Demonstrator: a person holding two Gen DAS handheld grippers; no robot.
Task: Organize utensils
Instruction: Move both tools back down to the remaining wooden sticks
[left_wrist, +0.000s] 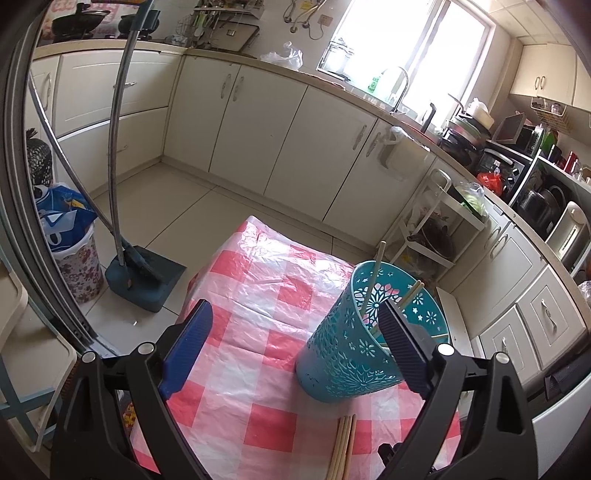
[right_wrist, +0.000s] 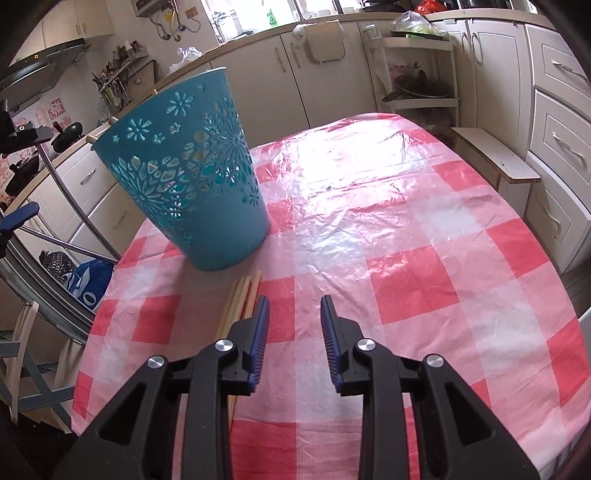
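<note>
A teal cut-out utensil holder (left_wrist: 347, 354) (right_wrist: 188, 173) stands on the red-and-white checked tablecloth (left_wrist: 255, 302) (right_wrist: 388, 236) and seems to lean. Several chopsticks (left_wrist: 375, 273) stick up inside it. A bundle of loose chopsticks (left_wrist: 343, 446) (right_wrist: 242, 299) lies on the cloth in front of the holder. My left gripper (left_wrist: 293, 302) is wide open; its right finger (left_wrist: 402, 343) sits at the holder's rim, and I cannot tell whether it touches. My right gripper (right_wrist: 294, 298) hovers low over the cloth, partly open with nothing between its fingers, and the loose chopsticks run under its left finger (right_wrist: 258, 332).
A dustpan and broom (left_wrist: 144, 273) and a floral bin (left_wrist: 79, 266) stand on the floor left of the table. A white trolley (left_wrist: 436, 229) and a low wooden bench (right_wrist: 491, 155) stand beyond the far right edge. Cabinets line the walls.
</note>
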